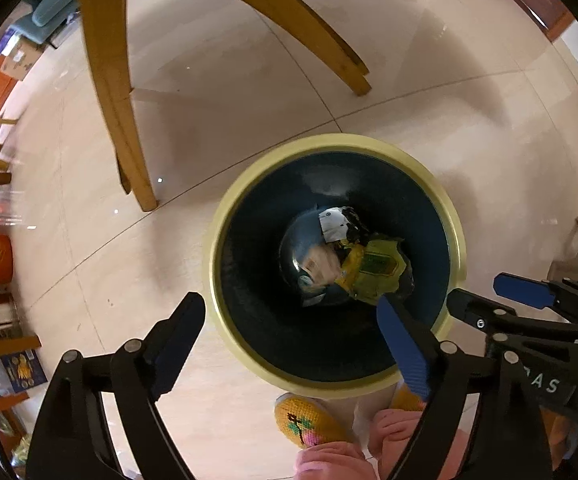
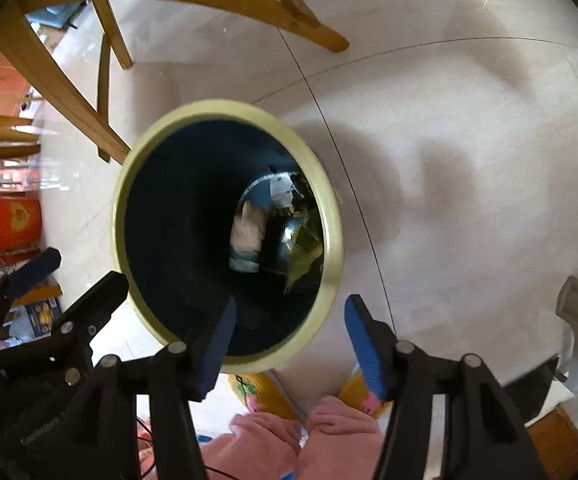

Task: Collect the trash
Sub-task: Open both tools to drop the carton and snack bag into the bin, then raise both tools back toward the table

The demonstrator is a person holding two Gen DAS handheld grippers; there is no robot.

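A pale tiled floor [image 1: 429,92] is filling both views, with the curved wooden legs of a chair [image 1: 109,80] standing on it toward the far side. Near the middle of the floor, just in front of the person's yellow knitted slippers [image 1: 309,420], a round bin [image 1: 225,216] with a cream rim and a dark blue inside is standing upright.

Two tools are hovering over the bin, pointing down into it. The left hand-held gripper [image 1: 289,344] is hanging above the near edge of the bin with its blue pads spread wide and nothing between them; one pad is lying over the bin's mouth, the other over the floor just outside the rim. The right hand-held gripper [image 2: 289,344] is also standing apart and empty, above the near rim on the other side.

The trash is lying at the bottom of the bin, well below both tools: a crumpled yellow-green wrapper [image 1: 377,270], a torn white and black scrap [image 1: 339,222], and a pale blurred piece [image 2: 247,232] that is too smeared to name.

The step in hand looks like the drop into the bin, seemingly done. The next move probably calls for lifting both tools clear of the rim and looking for more litter; none is showing on the visible floor.
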